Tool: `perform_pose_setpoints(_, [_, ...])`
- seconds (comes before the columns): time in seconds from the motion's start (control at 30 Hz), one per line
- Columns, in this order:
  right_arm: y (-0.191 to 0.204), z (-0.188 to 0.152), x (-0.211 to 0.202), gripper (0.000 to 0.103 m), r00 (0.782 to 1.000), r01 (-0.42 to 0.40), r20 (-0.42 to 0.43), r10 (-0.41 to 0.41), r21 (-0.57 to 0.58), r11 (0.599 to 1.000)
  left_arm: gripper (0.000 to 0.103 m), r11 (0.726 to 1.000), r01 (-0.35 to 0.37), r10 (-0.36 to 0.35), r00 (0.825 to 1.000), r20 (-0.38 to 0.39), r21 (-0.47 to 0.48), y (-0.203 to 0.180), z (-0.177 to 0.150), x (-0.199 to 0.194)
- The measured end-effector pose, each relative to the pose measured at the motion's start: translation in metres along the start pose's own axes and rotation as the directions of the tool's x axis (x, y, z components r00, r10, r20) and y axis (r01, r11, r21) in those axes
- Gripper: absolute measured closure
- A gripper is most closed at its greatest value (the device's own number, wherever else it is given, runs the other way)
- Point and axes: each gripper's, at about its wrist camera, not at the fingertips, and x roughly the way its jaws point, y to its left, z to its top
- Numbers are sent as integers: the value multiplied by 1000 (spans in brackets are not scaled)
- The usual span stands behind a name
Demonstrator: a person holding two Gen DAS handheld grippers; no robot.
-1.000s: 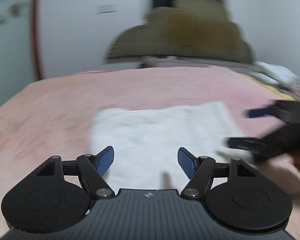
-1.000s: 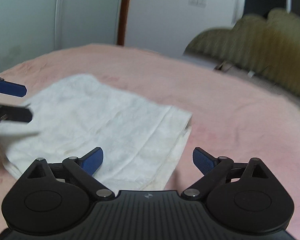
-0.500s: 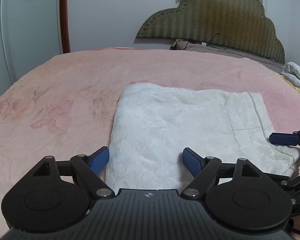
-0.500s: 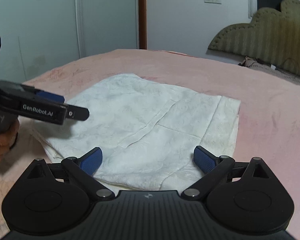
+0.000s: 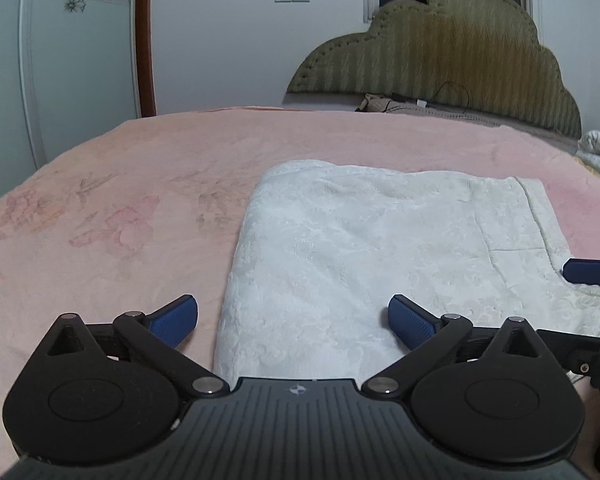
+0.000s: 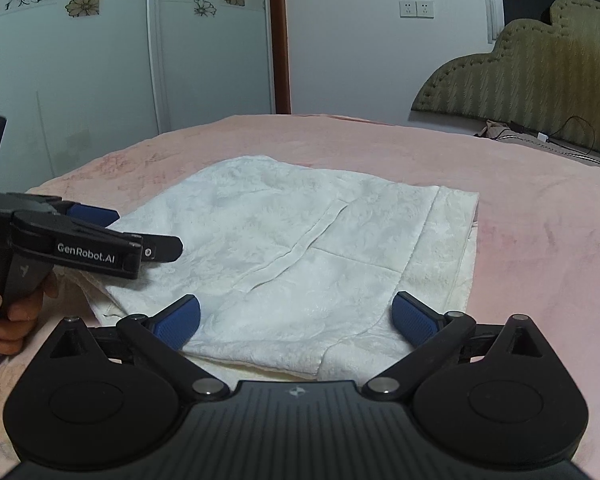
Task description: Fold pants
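A: As laid out on the pink bedspread (image 5: pixel 148 168), the white pants (image 5: pixel 380 248) are seen folded into a flat, textured rectangle, with a seam and layered edges noted toward 3 o'clock.

B: Count recorded: one garment, two grippers.

A: The left gripper (image 5: pixel 293 319) is held low over the near edge, jaws spread wide, nothing gripped; the near left corner of the pants lies between its blue pads (image 5: pixel 410 322).

B: The right gripper (image 6: pixel 296 319) is likewise spread wide and empty. In its view the left gripper (image 6: pixel 100 240) is seen at 9 o'clock, gripped by a hand (image 6: pixel 12 308).
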Motion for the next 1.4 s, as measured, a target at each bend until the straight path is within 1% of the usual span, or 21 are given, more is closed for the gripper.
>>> perform_pose_setpoints(0.1, [0,0,1,0,1000,1,-1,-1,7,1000,0,997,43,-44,999,-22,-65,11,0,3])
perform_pose_setpoints(0.17, [0,1,1,0,1000,1,-1,-1,7,1000,0,986,91,-97,994,-41,-138,23,-1,7])
perform_pose_setpoints(0.2, [-1,0,1,0,1000,0,0,0,9,1000,0,980,110,-119,992,-40,-168,29,-2,8])
perform_pose_setpoints(0.27, [0,1,3,0,1000,0,-1,0,12,1000,0,972,134,-141,990,-24,-196,35,-3,6])
perform_pose_setpoints(0.63, [-7,1,4,0,999,-35,11,34,58,998,0,973,132,-139,990,-25,-191,32,-3,7])
perform_pose_setpoints(0.83, [0,2,6,0,1000,4,-6,-4,9,1000,0,975,125,-132,991,-29,-181,32,-4,8])
perform_pose_setpoints(1.0, [1,3,9,0,1000,-8,-12,9,29,1000,0,978,119,-127,991,-35,-172,31,-3,8])
perform_pose_setpoints(1.13, [2,3,7,0,1000,0,-13,0,29,1000,0,976,135,-143,989,-36,-173,34,-3,7])
perform_pose_setpoints(1.17, [1,4,5,0,1000,5,-7,-4,43,999,0,973,146,-155,987,-35,-176,37,-3,5])
perform_pose_setpoints(1.23, [-7,7,-3,0,1000,12,12,-14,112,994,1,966,174,-185,982,-42,-191,44,-2,3])
perform_pose_setpoints(1.33, [-36,14,-19,0,998,-13,61,-2,236,972,2,947,223,-240,970,-47,-229,61,5,5])
perform_pose_setpoints(1.4, [-61,16,-20,0,999,6,36,-19,312,950,3,938,226,-247,968,-48,-263,74,12,10])
